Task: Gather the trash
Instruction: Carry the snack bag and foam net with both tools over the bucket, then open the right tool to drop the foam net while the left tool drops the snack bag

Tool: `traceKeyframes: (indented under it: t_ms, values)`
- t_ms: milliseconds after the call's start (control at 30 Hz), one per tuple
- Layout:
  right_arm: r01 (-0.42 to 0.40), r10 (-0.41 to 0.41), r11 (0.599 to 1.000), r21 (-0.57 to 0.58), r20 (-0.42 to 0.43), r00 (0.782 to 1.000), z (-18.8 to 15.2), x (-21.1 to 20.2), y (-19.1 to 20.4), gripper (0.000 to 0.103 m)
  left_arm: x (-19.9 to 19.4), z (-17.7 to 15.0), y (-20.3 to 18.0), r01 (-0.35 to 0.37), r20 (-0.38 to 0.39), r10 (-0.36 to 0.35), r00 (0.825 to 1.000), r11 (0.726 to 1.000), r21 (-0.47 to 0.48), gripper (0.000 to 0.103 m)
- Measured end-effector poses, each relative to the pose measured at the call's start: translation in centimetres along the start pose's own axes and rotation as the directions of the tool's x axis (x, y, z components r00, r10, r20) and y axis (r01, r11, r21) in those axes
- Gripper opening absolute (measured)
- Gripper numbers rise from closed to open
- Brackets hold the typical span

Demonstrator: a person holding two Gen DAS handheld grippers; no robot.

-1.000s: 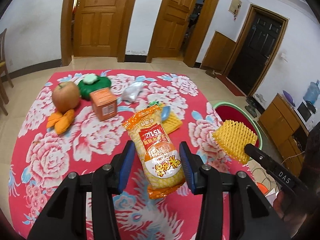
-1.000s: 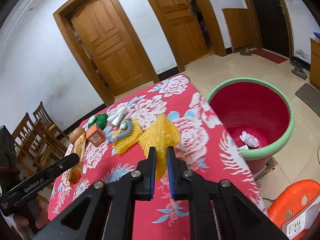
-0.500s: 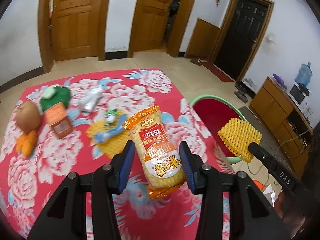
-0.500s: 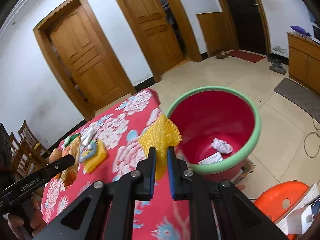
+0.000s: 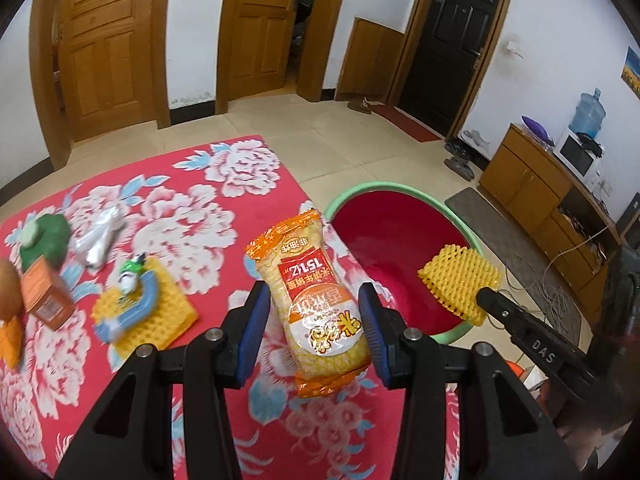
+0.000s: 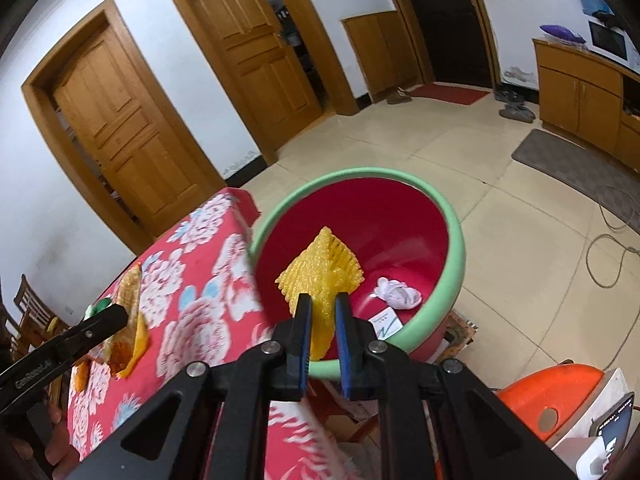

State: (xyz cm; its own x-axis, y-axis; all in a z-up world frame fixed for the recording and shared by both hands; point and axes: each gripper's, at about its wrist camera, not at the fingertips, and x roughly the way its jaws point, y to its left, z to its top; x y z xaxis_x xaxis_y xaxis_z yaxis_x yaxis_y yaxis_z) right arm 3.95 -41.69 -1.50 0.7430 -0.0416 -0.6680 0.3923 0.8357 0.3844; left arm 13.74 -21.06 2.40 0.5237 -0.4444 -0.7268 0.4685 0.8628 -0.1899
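Note:
My left gripper (image 5: pixel 314 312) is shut on an orange snack packet (image 5: pixel 316 304) and holds it above the table's right edge, beside the bin. My right gripper (image 6: pixel 322 312) is shut on a yellow foam fruit net (image 6: pixel 320 276) and holds it over the open mouth of the red bin with a green rim (image 6: pixel 456 240). The bin (image 5: pixel 384 192) stands on the floor against the floral red tablecloth (image 5: pixel 192 216). The net also shows in the left wrist view (image 5: pixel 460 280). White crumpled paper (image 6: pixel 398 294) lies in the bin.
On the table lie a second yellow net (image 5: pixel 160 312) with a blue item on it, an orange box (image 5: pixel 46 300), a green lid (image 5: pixel 44 236), a clear wrapper (image 5: pixel 98 240) and an apple (image 5: pixel 6 292). An orange stool (image 6: pixel 560 396) stands by the bin. Cables lie on the floor.
Both grippers have swung to the right, from over the table toward the bin. The yellow net now hangs over the bin's mouth. Both grips are unchanged.

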Motion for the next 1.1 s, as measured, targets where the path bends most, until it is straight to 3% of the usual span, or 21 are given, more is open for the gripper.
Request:
traceKeyframes:
  t_ms: [200, 533, 633, 967, 1100]
  values:
    - [0.018, -0.017, 0.999, 0.044, -0.019, 1.000, 0.3, 1.3, -1.4, 0.021, 1.8, 0.6, -1.5, 0.013, -0.022, -0.012, 1.000, 0.999, 0.042, 0.046]
    - [0.008, -0.005, 0.990, 0.141, -0.022, 1.000, 0.5, 1.3, -4.3, 0.059, 4.2, 1.3, -4.0, 0.040, -0.047, -0.036, 0.998, 0.995, 0.092, 0.046]
    - [0.011, -0.010, 0.982, 0.186, -0.008, 1.000, 0.4, 0.5, -5.1, 0.065, 4.8, 1.4, -4.9, 0.047, -0.051, -0.041, 0.998, 0.992, 0.113, 0.046]
    - [0.025, -0.031, 0.968, 0.249, 0.022, 0.999, 0.4, -1.1, -6.7, 0.073, 7.6, 1.8, -7.3, 0.064, -0.081, -0.051, 0.995, 0.983, 0.170, 0.046]
    - [0.020, -0.027, 0.966, 0.258, 0.023, 0.999, 0.2, -1.2, -6.9, 0.073, 8.1, 1.9, -7.5, 0.052, -0.084, -0.039, 0.996, 0.985, 0.165, 0.058]
